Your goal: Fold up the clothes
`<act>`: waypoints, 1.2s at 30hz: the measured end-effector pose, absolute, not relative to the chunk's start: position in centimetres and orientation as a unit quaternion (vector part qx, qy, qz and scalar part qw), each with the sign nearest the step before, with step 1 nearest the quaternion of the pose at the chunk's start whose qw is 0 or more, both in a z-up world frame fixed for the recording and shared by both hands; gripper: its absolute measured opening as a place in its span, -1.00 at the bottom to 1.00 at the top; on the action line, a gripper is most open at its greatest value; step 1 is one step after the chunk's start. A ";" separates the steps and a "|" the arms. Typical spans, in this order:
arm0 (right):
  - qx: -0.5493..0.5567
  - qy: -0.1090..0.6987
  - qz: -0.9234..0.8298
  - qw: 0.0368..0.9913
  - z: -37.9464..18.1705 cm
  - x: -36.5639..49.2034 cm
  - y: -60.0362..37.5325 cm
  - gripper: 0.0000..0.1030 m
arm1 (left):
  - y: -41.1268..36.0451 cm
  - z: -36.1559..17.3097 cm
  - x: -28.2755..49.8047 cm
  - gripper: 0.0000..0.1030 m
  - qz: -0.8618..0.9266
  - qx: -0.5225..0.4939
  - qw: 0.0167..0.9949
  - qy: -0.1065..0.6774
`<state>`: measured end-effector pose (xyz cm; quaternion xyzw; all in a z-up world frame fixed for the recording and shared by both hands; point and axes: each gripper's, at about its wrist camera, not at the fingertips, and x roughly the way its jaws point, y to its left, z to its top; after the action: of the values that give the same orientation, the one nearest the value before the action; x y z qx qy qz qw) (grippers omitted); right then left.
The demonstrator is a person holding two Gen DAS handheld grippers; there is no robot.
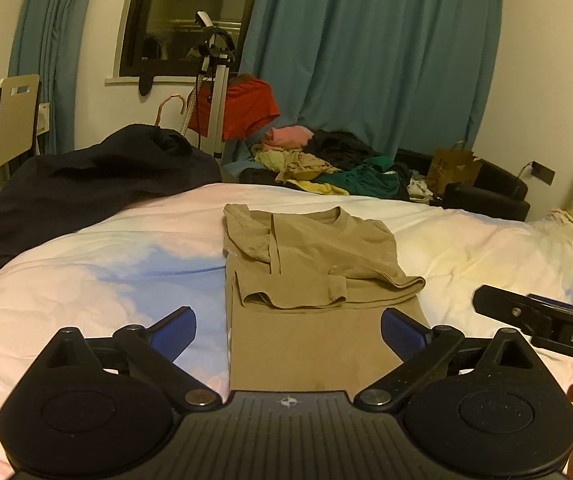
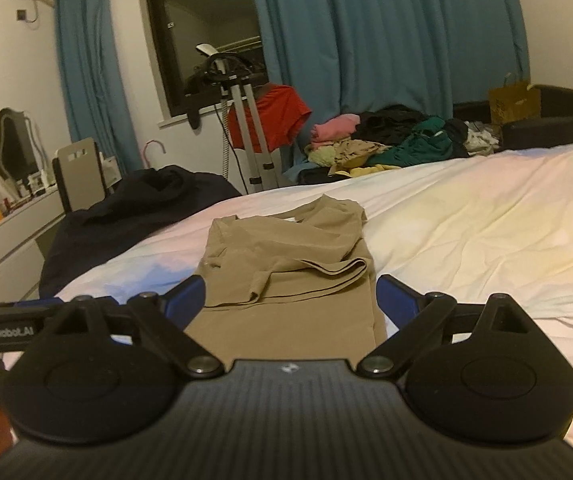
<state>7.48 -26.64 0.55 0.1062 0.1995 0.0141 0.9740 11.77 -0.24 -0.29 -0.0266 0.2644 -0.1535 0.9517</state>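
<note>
A tan long-sleeved shirt (image 1: 310,264) lies flat on the bed, both sides folded in with the sleeves doubled over its upper half, collar at the far end. My left gripper (image 1: 288,330) hovers open over the shirt's near hem, blue pads spread wide, holding nothing. In the left wrist view the right gripper (image 1: 542,320) pokes in at the right edge, too little of it showing to read its state. In the right wrist view the same shirt (image 2: 286,264) runs away from my right gripper (image 2: 290,300), which is open above the near hem with nothing between its fingers.
The bed's white and pastel duvet (image 1: 106,280) spreads around the shirt. A dark garment (image 1: 86,184) is heaped at the far left. A pile of mixed clothes (image 1: 326,164) lies beyond the bed, with a garment steamer (image 1: 216,80), a chair (image 1: 10,120) and a dark sofa (image 1: 486,188).
</note>
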 end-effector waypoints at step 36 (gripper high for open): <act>0.481 0.339 -0.029 0.808 -8.0 9.8 -37.0 0.84 | 3.1 -12.4 18.4 0.89 -0.219 -0.327 0.760 0.516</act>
<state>9.84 -37.00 -7.96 0.4813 0.3390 -0.0286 0.8079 18.43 3.14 -12.41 -0.3275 0.5165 -0.2191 0.7603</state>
